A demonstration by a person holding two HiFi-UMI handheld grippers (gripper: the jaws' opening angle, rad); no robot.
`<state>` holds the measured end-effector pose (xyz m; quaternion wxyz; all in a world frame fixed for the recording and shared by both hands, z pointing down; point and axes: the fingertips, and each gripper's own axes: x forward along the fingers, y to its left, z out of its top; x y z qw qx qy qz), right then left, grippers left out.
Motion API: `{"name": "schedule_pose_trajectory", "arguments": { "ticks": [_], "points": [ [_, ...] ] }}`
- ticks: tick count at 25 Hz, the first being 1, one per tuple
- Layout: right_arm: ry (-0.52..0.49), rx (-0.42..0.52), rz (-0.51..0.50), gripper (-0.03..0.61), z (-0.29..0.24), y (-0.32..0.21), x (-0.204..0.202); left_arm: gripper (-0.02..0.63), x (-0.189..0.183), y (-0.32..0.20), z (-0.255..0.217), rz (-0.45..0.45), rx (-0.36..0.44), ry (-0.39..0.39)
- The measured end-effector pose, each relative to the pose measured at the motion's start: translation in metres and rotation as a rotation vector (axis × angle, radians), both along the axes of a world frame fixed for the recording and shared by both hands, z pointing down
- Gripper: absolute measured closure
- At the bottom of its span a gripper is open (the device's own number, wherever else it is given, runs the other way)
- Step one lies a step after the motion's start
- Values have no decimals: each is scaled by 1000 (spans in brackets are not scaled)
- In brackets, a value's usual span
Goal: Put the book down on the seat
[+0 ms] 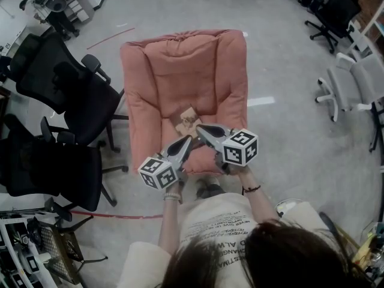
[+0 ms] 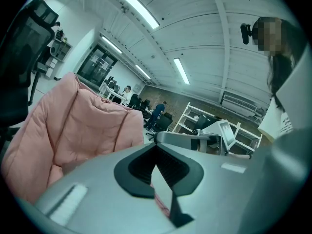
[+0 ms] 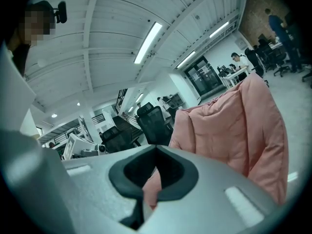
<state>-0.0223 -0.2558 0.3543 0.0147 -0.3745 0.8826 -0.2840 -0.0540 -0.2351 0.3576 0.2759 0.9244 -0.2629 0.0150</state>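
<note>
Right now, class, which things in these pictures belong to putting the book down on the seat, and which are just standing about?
Part of the job:
book
pink seat
left gripper
right gripper

Just standing about:
black office chairs
grey chairs
red floor tape

Ahead of the silver-grey left gripper and right gripper, whose marker cubes showed black-and-white squares, were a tan book, a salmon-pink seat, black office chairs to their left and a pale grey floor.
</note>
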Motion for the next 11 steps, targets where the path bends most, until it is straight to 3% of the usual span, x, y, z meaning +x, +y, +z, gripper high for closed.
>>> {"name": "schedule_pose_trajectory", "arguments": {
  "ticks": [11],
  "points": [
    [0, -12, 6, 575, 7, -2, 1, 620, 4, -1, 7, 23, -13, -15]
  ]
}}
